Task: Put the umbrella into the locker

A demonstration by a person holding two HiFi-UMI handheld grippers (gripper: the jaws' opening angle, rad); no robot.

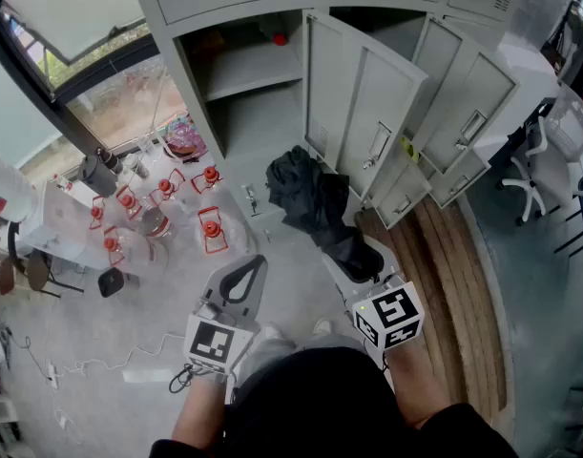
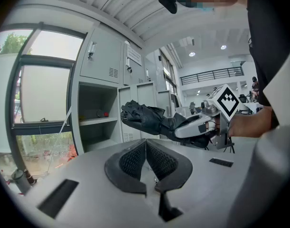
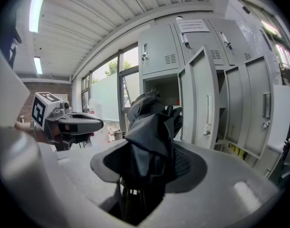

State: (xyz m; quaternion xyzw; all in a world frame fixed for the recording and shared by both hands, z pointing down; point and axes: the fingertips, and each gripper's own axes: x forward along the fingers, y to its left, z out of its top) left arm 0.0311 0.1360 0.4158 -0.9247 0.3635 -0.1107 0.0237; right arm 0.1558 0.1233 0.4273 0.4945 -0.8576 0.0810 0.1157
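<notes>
The person stands facing a bank of grey metal lockers (image 1: 258, 122), a gripper in each hand. The right gripper (image 1: 361, 267) is clamped on a folded black umbrella (image 1: 315, 203): its two pads press in on the bundled fabric from either side, and the loose cloth bulges out over them. The umbrella sticks out ahead of the gripper toward the lockers, tilted a little downward. Its far end hangs in the air in front of the open locker, close to the near edge of the swung-out door (image 1: 363, 113), and no part of it is inside.

The left gripper (image 1: 239, 280) is held level beside the right one, a little to its left. Its dark ribbed pads are closed against each other with nothing between them.

The open compartment is split by a shelf (image 1: 248, 72), and a small red object (image 1: 280, 38) sits at the back above it. Further doors stand ajar to the right. On the floor to the left, below the window (image 1: 110, 103), lies a cluster of clear packs with red parts (image 1: 210, 227). A white office chair (image 1: 534, 165) stands far right, past a strip of wooden boards (image 1: 463, 284).
</notes>
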